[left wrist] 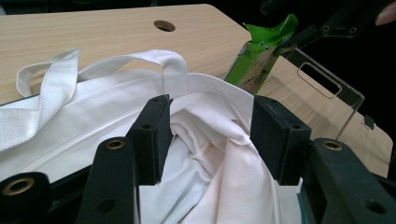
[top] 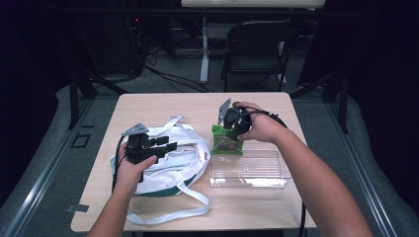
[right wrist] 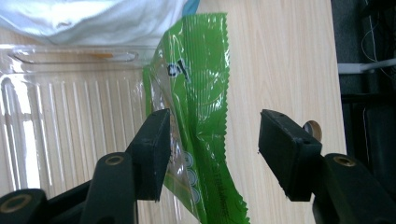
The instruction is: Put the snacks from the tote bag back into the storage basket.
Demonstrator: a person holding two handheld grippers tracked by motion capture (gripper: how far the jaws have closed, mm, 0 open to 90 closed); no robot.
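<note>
A white cloth tote bag (top: 173, 163) with long straps lies on the left half of the wooden table (top: 163, 106). My left gripper (top: 167, 144) hovers over it, open; in the left gripper view (left wrist: 210, 121) the bag's rumpled fabric (left wrist: 210, 158) sits between the spread jaws. A green snack packet (top: 227, 142) leans at the far edge of a clear plastic tray (top: 249, 170). My right gripper (top: 230, 124) is just above the packet, open. In the right gripper view (right wrist: 215, 140) the packet (right wrist: 201, 107) hangs between the jaws, nearer the left one, unclamped.
The clear tray (right wrist: 70, 116) lies right of the bag, near the table's right front edge. A cable hole (left wrist: 164, 25) sits in the tabletop. Behind the table stand a dark folding chair (top: 257, 44) and a desk leg, with cables on the floor.
</note>
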